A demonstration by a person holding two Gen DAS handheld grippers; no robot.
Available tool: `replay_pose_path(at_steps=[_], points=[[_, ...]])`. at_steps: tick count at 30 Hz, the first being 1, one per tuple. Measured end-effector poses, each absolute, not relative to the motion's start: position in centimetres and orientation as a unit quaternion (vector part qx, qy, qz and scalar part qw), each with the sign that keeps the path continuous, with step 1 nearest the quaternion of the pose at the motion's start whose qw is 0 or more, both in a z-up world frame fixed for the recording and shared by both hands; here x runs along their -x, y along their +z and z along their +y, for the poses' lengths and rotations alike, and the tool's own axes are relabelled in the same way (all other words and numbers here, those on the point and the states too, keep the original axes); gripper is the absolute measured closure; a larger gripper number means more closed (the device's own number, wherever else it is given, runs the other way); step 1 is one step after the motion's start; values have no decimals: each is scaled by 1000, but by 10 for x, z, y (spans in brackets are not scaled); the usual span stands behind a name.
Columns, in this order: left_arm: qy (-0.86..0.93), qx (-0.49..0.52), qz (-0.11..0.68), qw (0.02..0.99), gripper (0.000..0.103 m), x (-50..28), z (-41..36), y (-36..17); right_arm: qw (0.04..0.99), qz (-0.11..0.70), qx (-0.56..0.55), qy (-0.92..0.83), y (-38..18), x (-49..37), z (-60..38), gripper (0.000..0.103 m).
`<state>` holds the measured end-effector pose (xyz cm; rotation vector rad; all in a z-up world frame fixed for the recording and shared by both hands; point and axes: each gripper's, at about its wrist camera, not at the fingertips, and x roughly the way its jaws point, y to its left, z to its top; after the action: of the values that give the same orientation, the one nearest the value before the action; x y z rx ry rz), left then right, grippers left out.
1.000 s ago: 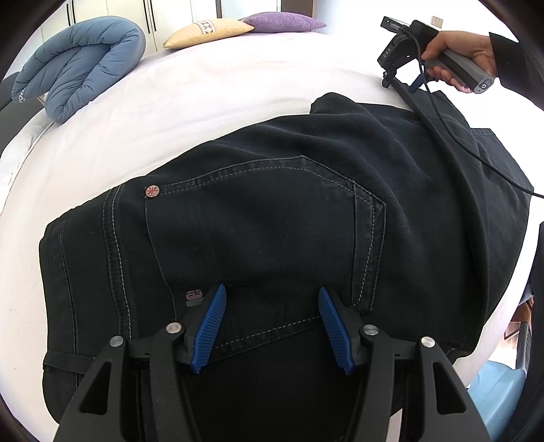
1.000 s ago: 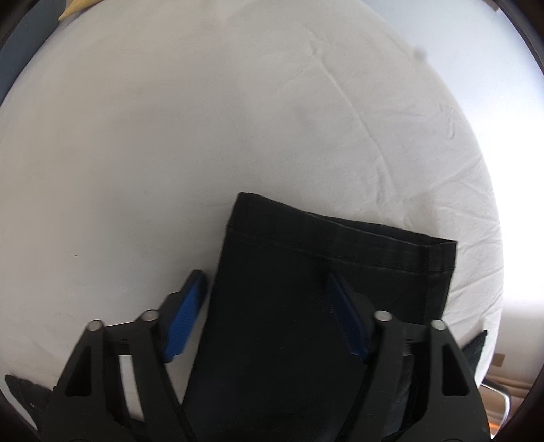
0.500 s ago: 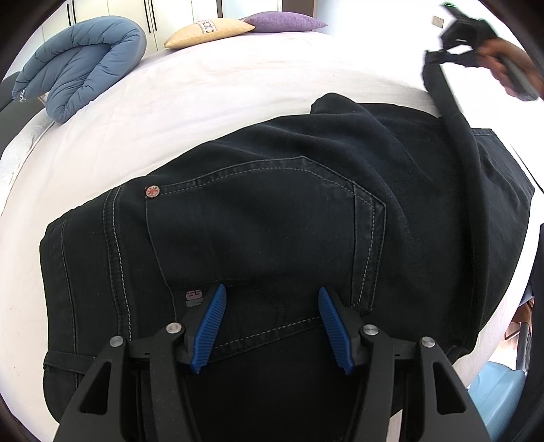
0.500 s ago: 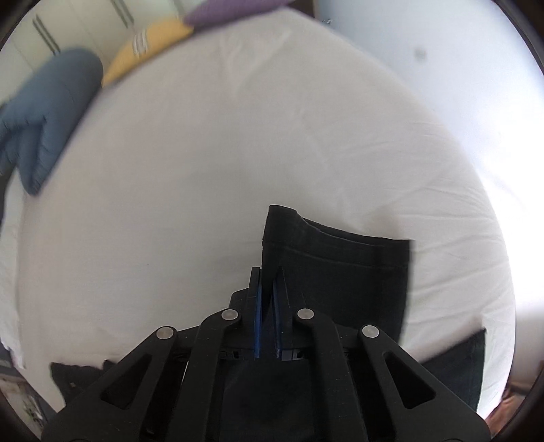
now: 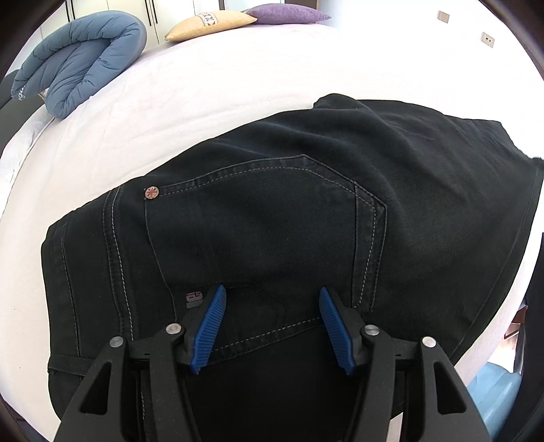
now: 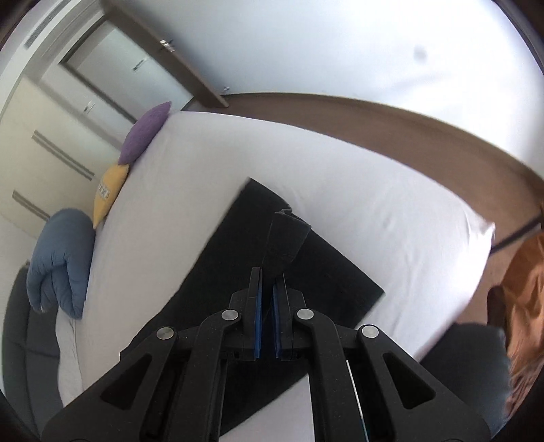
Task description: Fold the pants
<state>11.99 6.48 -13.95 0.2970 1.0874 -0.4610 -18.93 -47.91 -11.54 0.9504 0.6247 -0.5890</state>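
Note:
Black jeans (image 5: pixel 278 217) lie on a white bed (image 5: pixel 210 81), seat side up, with a back pocket and a copper rivet showing. My left gripper (image 5: pixel 270 326) is open and rests just over the pocket's lower seam, holding nothing. My right gripper (image 6: pixel 267 292) is shut on the hem end of a pant leg (image 6: pixel 285 238) and holds it lifted high above the rest of the jeans (image 6: pixel 244 244), which lie flat on the bed (image 6: pixel 357 190). The right gripper is out of the left wrist view.
A rolled blue duvet (image 5: pixel 78 71) lies at the bed's far left, with a yellow pillow (image 5: pixel 210 22) and a purple pillow (image 5: pixel 285 13) at the head. The same three show in the right wrist view along the bed's left side. A brown floor (image 6: pixel 425 136) lies beyond the bed.
My right gripper closed on the leg hem and lifted it up and away from the bed, out of the left wrist view. My left gripper has not moved.

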Motion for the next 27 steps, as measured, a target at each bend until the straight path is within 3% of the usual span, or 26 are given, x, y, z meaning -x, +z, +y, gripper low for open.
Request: replay_pose_path(at_steps=[4, 14, 21, 24, 27], points=[[-207, -147, 516, 818, 40, -123, 59, -138, 764, 282, -507, -283, -165, 212, -485, 99], [-192, -165, 531, 808, 33, -130, 48, -133, 749, 267, -544, -268, -181, 215, -484, 102], [-175, -160, 528, 815, 18, -125, 57, -134, 759, 273, -527, -266, -186, 208, -482, 102], [-167, -148, 532, 817, 7, -124, 67, -138, 762, 278, -521, -265, -182, 212, -478, 102], [-169, -131, 529, 821, 6, -124, 72, -139, 760, 276, -532, -252, -181, 218, -482, 102]])
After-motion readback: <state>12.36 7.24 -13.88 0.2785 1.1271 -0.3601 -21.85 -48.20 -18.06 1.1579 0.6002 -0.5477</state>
